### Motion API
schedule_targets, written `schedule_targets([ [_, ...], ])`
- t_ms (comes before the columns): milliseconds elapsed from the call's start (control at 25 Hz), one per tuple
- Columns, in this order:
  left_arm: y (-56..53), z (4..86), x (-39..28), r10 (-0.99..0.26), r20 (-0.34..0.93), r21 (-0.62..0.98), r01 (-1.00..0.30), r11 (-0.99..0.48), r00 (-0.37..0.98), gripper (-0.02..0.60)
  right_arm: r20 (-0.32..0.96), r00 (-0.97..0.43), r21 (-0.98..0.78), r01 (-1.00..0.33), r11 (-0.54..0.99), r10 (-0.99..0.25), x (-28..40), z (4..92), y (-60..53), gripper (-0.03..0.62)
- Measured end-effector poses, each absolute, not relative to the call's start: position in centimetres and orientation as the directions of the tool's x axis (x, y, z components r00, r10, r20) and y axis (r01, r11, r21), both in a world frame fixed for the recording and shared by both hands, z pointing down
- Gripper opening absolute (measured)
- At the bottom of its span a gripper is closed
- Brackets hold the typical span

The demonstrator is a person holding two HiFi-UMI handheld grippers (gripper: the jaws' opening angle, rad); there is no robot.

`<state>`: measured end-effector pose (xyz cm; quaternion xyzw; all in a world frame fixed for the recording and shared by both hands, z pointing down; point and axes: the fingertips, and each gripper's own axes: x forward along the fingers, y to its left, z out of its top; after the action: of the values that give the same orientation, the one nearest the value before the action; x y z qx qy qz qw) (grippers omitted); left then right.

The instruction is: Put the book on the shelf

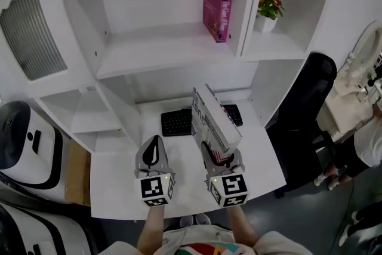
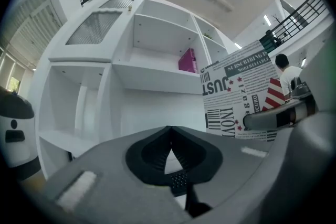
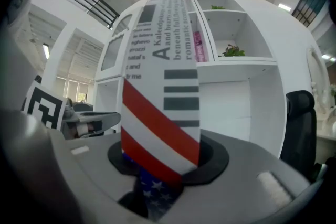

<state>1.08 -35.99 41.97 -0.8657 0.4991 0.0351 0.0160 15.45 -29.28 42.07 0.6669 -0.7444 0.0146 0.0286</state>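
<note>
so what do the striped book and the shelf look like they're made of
The book: printed paper or card, smooth with little shine; newsprint-style lettering and flag stripes wrap flat, stiff faces. It may be a hollow prop box. The shelf: probably painted or laminated board, smooth matt white; flat, even panels with no grain showing.

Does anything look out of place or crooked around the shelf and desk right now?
Only the newsprint-patterned book: it is off the shelf, clamped in the right gripper and held at a slant over the desk near the keyboard. The pink book and flower pot stand upright in their compartments; nothing looks spilled or damaged.
</note>
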Motion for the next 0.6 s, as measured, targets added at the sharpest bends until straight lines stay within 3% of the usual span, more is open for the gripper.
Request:
schedule_targets([
  [200, -35.1, 41.1, 2.9, -0.851, -0.087, -0.027, -0.855, -0.518, 0.518, 0.004, 0.058, -0.106, -0.047, -0.993, 0.104, -0.993, 16.4, 41.8, -29.6, 0.158],
  [400, -34.9, 41.9, 2.9, -0.852, -0.063, 0.07, -0.849, -0.523, 0.52, 0.004, 0.042, -0.112, -0.113, -0.988, 0.107, -0.993, 17.0, 41.2, -29.7, 0.158],
  [600, -35.5, 40.5, 2.3, -0.867, -0.077, 0.043, -0.867, -0.497, 0.493, 0.004, 0.022, -0.119, -0.082, -0.99, 0.117, -0.993, 16.7, 38.9, -29.4, 0.158],
])
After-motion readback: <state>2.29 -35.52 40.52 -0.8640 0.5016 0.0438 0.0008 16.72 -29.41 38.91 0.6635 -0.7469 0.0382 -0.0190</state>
